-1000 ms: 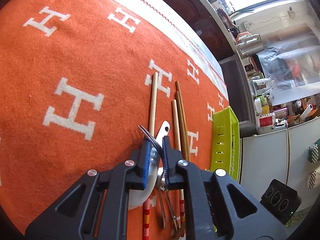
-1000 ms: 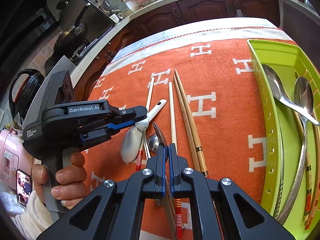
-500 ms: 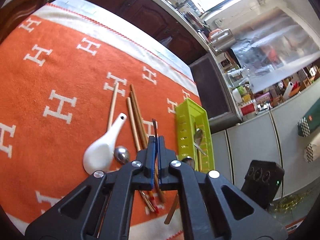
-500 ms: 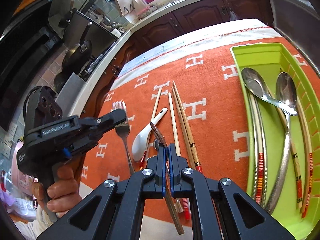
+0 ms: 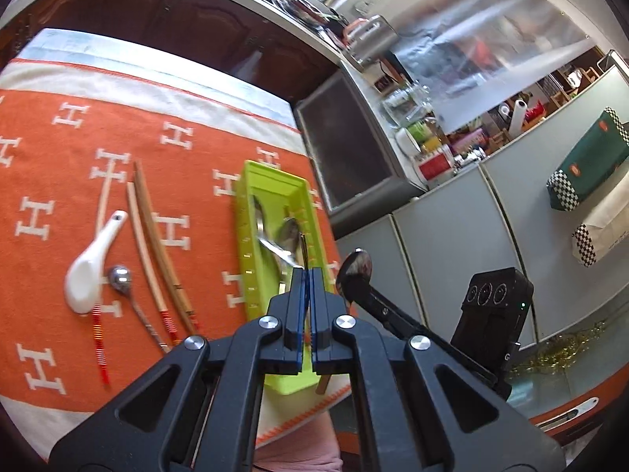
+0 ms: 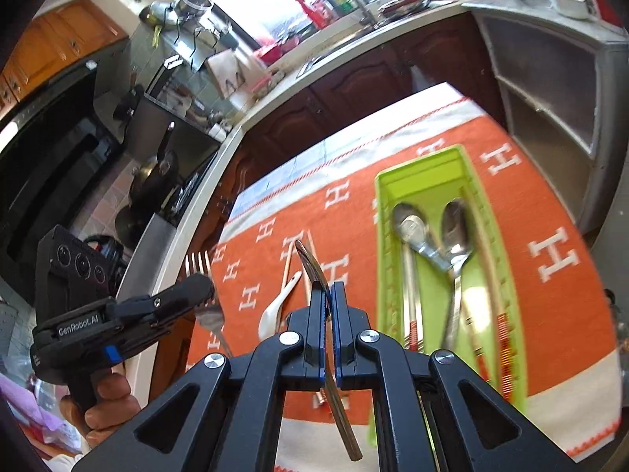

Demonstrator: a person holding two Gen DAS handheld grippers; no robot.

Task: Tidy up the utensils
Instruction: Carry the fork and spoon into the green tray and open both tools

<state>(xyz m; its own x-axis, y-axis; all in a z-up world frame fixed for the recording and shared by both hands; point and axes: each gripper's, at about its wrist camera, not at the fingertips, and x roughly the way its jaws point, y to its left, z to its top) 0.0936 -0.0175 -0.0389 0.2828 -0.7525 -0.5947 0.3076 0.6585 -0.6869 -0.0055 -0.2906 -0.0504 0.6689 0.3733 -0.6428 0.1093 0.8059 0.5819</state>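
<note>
Both grippers carry cutlery: left gripper (image 5: pixel 306 275) clamps a metal fork (image 6: pixel 200 275), right gripper (image 6: pixel 328 289) a steel spoon (image 6: pixel 310 265). Next, lower them into your lime-green plastic tray (image 6: pixel 416 167), right of centre.

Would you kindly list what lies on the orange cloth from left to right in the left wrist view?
White spoon → small metal spoon → chopsticks → green tray.
</note>
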